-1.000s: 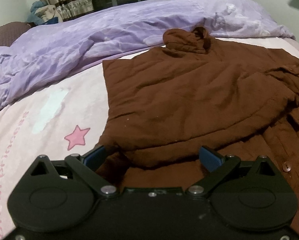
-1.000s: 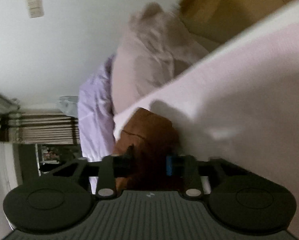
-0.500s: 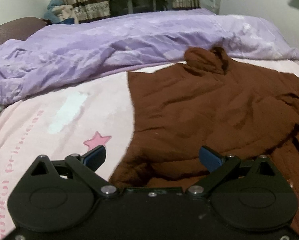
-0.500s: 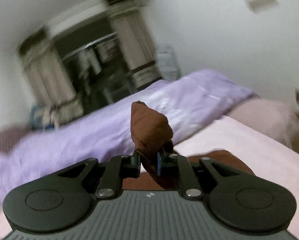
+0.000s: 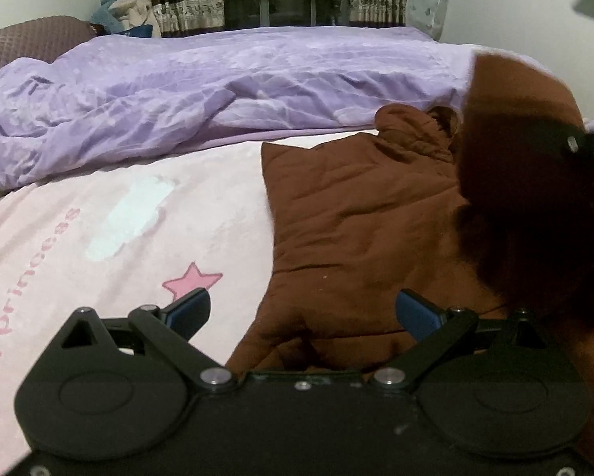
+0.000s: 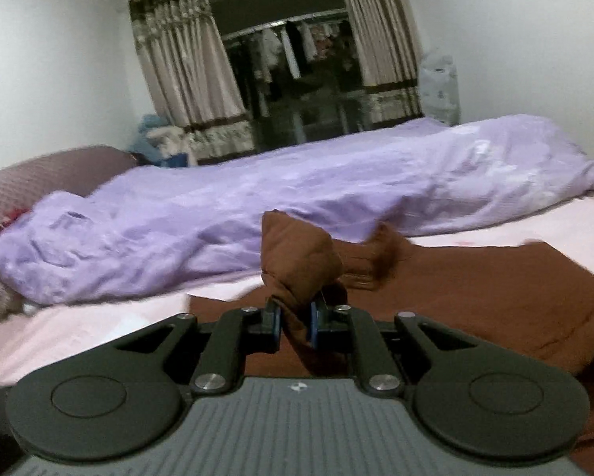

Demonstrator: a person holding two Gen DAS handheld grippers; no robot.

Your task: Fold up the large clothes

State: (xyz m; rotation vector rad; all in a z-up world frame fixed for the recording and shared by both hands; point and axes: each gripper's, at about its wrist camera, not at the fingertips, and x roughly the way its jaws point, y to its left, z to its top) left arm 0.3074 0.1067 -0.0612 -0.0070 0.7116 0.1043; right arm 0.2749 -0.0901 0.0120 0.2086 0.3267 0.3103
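A large brown padded jacket [image 5: 356,218] lies spread on the pink bed sheet [image 5: 118,238], collar toward the purple duvet. My left gripper [image 5: 302,301] stands open just above the jacket's near left edge, nothing between its blue pads. My right gripper [image 6: 295,325] is shut on a bunched piece of the brown jacket [image 6: 297,254], which sticks up between the pads above the rest of the garment [image 6: 475,289]. In the left wrist view that lifted piece [image 5: 523,182] hangs dark and blurred at the right, with part of the right gripper's body at the frame edge.
A crumpled purple duvet [image 5: 217,91] runs along the far side of the bed. A maroon quilted cushion [image 5: 31,39] is at the far left. Curtains [image 6: 185,67] and a dark window with hanging clothes are behind. A pink star print [image 5: 191,279] marks the sheet.
The right gripper rolled upright and swung up over the bed, carrying the brown fabric with it. That lifted piece has come into the left view at the right. The left gripper shifted slightly.
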